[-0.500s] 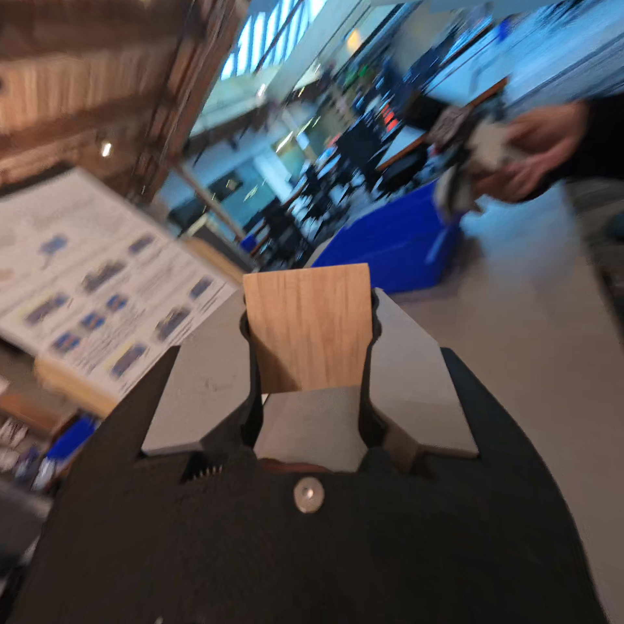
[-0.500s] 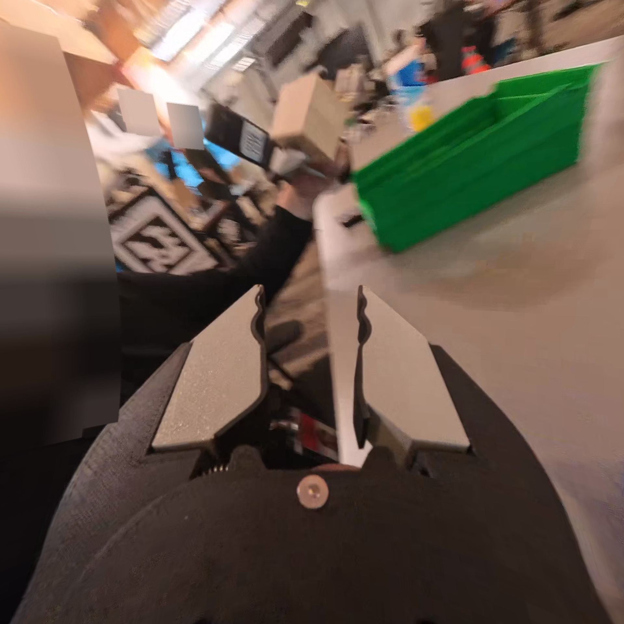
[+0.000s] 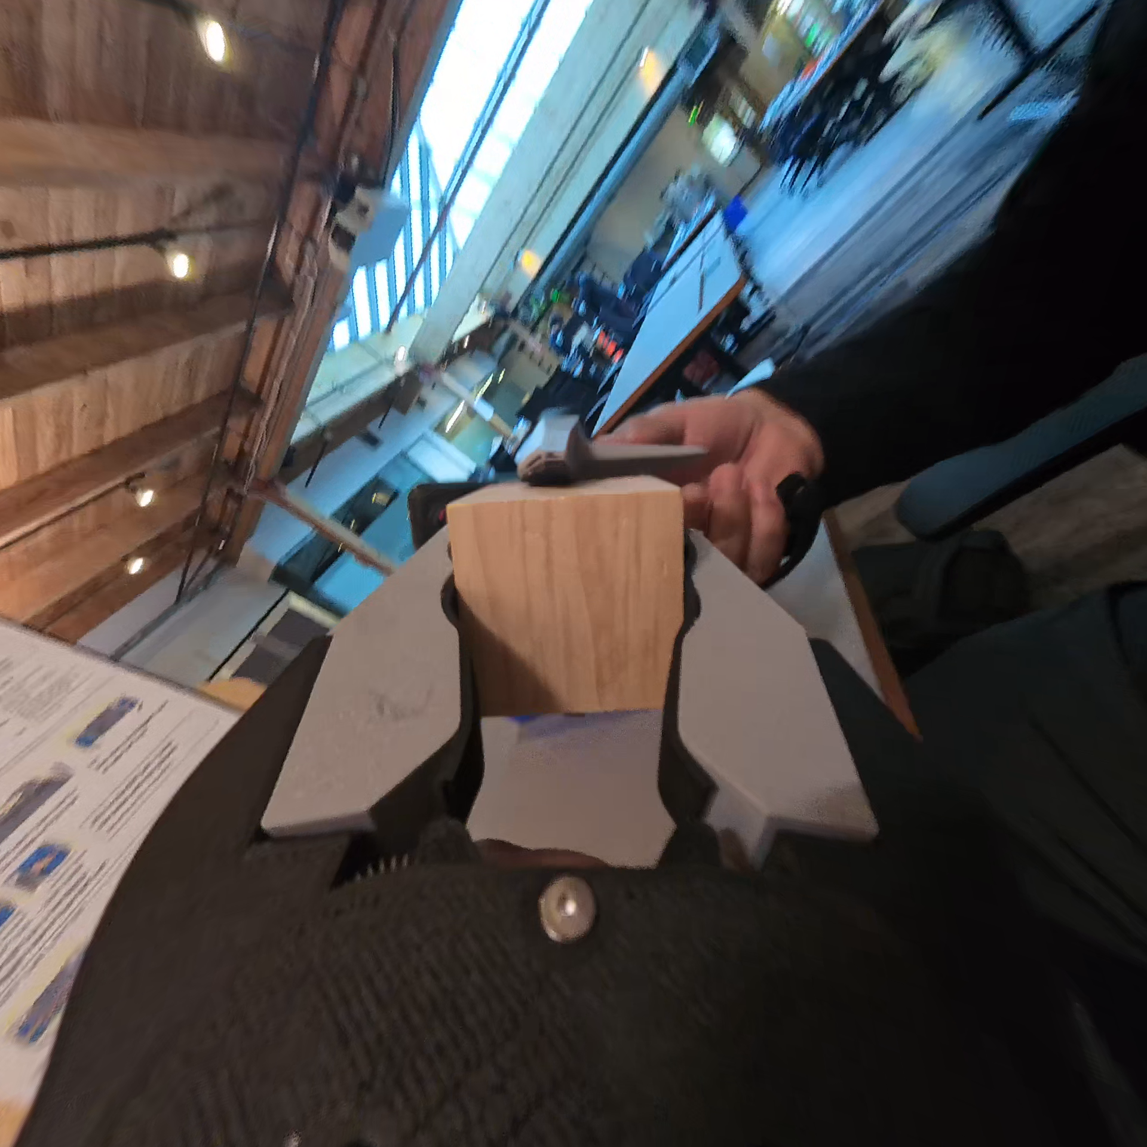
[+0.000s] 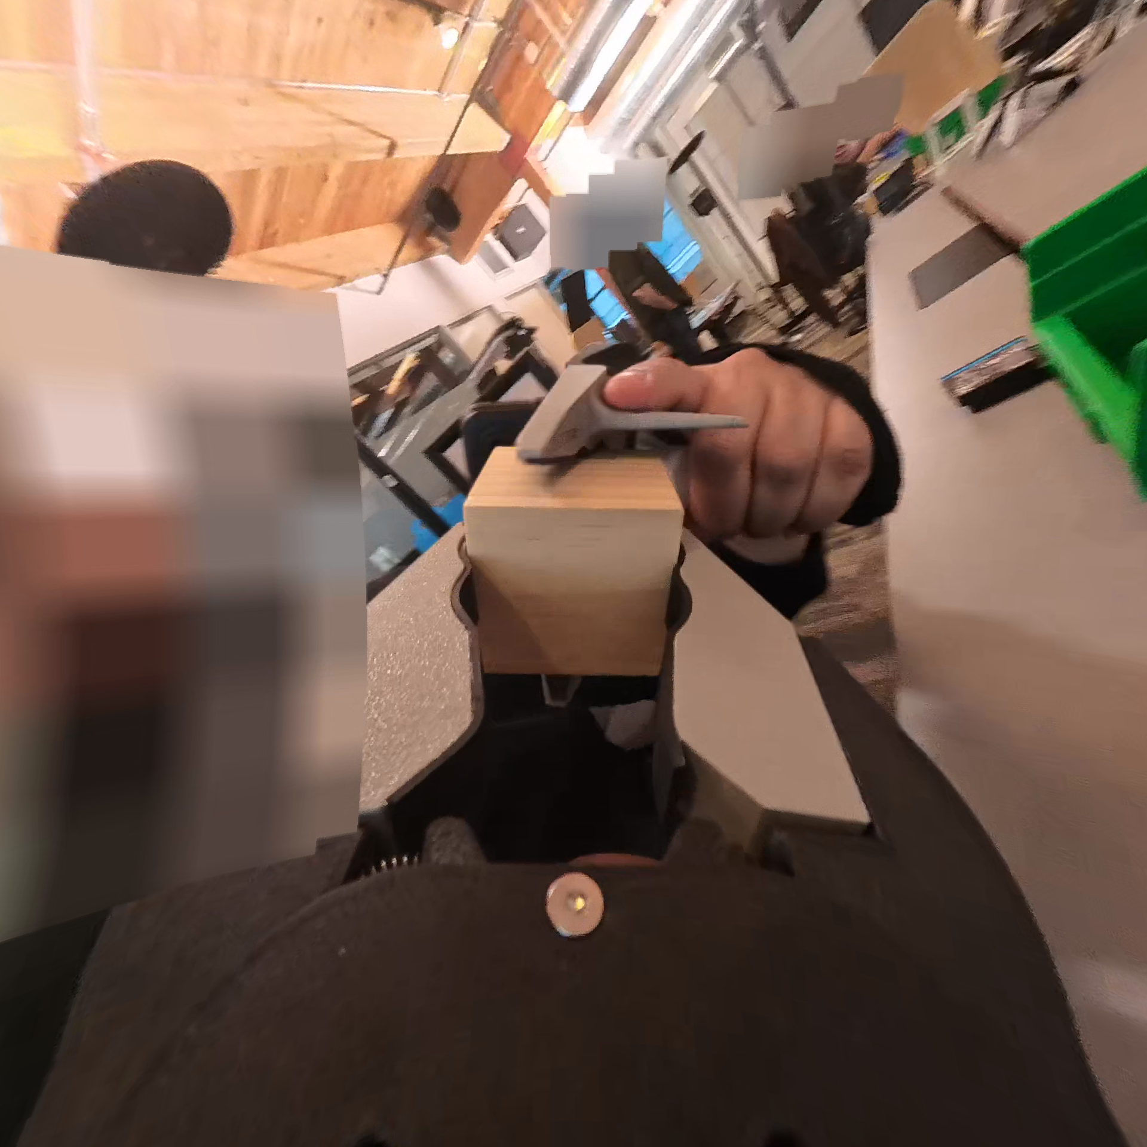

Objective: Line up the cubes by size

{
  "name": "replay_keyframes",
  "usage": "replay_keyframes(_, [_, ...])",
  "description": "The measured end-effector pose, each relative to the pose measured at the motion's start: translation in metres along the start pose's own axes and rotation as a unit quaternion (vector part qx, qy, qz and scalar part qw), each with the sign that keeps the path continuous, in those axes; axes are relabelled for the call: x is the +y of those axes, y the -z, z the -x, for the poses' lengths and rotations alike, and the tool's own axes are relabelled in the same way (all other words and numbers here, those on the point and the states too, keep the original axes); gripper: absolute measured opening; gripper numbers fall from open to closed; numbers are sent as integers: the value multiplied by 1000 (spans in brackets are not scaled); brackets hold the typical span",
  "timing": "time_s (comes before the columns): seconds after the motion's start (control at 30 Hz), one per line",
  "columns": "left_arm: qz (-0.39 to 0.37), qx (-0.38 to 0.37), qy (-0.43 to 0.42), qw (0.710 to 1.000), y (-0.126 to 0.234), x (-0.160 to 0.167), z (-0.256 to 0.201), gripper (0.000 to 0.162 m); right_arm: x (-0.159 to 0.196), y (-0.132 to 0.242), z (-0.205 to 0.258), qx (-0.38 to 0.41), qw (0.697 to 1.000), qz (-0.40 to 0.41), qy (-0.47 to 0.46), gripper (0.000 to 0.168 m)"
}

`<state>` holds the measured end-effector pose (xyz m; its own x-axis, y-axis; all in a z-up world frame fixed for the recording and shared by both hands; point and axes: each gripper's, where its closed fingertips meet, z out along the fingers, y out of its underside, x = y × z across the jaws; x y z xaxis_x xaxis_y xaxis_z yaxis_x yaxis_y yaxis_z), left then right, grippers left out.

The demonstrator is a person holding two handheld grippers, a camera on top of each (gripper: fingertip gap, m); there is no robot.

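A light wooden cube [image 3: 568,596] is held in the air, clear of the table. My left gripper [image 3: 568,558] is shut on its sides. The same cube [image 4: 571,577] sits between the fingers of my right gripper [image 4: 571,558], which is also shut on it. The two grippers face each other. In each view a grey finger of the other gripper [image 3: 596,456] [image 4: 596,422] lies across the cube's far top face, with the hand that holds it [image 3: 751,478] [image 4: 763,447] behind. No other cubes show.
A grey table [image 4: 993,558] with a green bin [image 4: 1092,323] is at the right of the right wrist view. A printed sheet [image 3: 74,776] lies at the left of the left wrist view, and a table edge [image 3: 863,627] and a dark-clothed person [image 3: 1024,745] at its right.
The right gripper was open and empty; it has swung over to the left gripper and closed on the cube that gripper holds. Both views have tilted up away from the table.
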<state>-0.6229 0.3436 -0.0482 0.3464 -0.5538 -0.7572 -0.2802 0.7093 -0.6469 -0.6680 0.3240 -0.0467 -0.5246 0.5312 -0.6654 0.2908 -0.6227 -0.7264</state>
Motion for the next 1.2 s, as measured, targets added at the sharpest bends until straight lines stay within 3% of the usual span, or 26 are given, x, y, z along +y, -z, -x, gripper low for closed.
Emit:
replay_keyframes(0.03, [27,-16,4,999,-1,9,5,65,-3,4,-5,23,1000,-5,13,60])
replay_keyframes(0.13, [121,-62,12,991,-4,44,18,64,-15,25,-25,142,987,-3,75,58])
replay_keyframes(0.2, [203,-92,41,974,2,71,31,57,-33,54,-39,269,950,10,158,58])
replay_keyframes(0.27, [265,-171,95,944,21,92,62,0,-65,100,-44,399,885,13,241,58])
replay_keyframes(0.37, [256,-200,223,919,48,97,84,0,-112,198,-51,581,747,76,314,58])
replay_keyframes(0.4, [240,-209,248,915,55,95,91,0,-119,229,-57,613,721,111,304,58])
replay_keyframes(0.57, [216,-263,260,904,84,96,114,0,-110,334,-110,638,654,319,251,59])
replay_keyframes(0.73, [216,-270,260,902,91,99,118,0,-77,376,-170,601,629,452,195,59])
replay_keyframes(0.87, [248,-269,257,894,94,117,115,0,-67,366,-207,547,657,478,202,59])
replay_keyframes(0.97, [272,-247,278,888,94,136,105,2,-54,371,-227,523,661,504,189,59])
replay_keyframes(1.03, [285,-222,304,882,93,147,95,7,-49,374,-234,515,670,504,180,60])
replay_keyframes(1.13, [279,-217,323,878,94,154,93,12,-54,365,-236,507,712,449,186,59])
replay_keyframes(1.2, [281,-212,332,875,94,156,92,12,-53,371,-237,520,712,437,176,62])
